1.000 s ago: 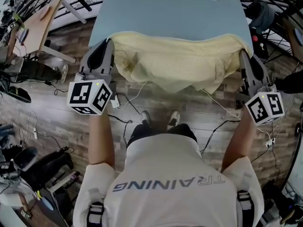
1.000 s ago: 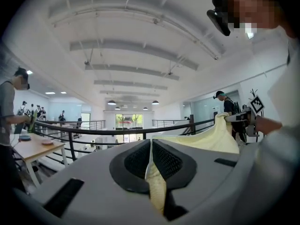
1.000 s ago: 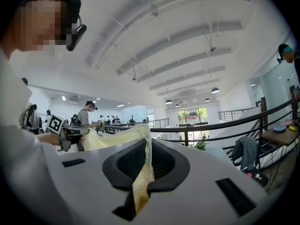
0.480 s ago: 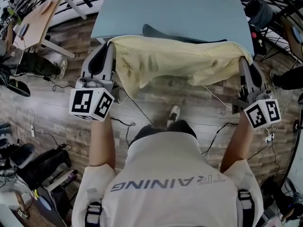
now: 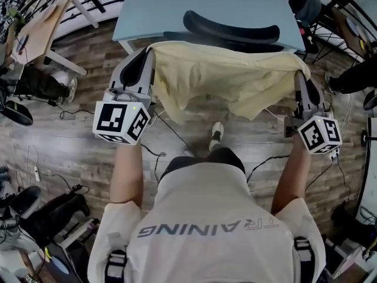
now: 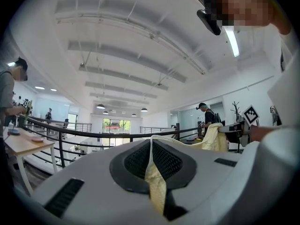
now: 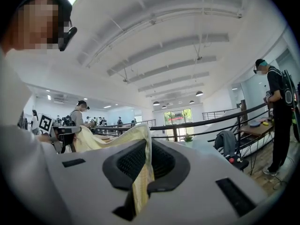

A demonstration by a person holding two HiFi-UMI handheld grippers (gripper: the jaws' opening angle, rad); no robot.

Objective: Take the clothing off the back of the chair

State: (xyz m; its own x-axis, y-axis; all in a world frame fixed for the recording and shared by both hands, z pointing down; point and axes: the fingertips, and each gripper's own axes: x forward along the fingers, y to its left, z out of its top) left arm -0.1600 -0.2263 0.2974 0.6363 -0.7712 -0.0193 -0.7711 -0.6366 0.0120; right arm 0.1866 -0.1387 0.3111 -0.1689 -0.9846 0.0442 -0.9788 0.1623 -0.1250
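**Brown wood-plank floor (image 5: 70, 146), with a pale yellow fabric garment (image 5: 230, 78) stretched above it**

Beyond the floor stands a pale blue-grey rectangular table (image 5: 177, 5). A black curved-back chair (image 5: 230, 31) is drawn up against its near edge. The garment hangs on the person's side of the chair back, spread wide between the two grippers. It looks to be off the backrest, though I cannot tell whether its far edge touches the chair.

The left gripper (image 5: 150, 53) has its jaws closed tight on one top corner, with a fold of yellow cloth pinched between them. The right gripper (image 5: 300, 75) has its jaws clamped the same way on the other corner.

Holding the two corners level and well apart keeps the cloth open, so it sags only in the middle. That probably lets it clear the chair without catching. The removal seems all but done, and what is left is carrying the garment away.
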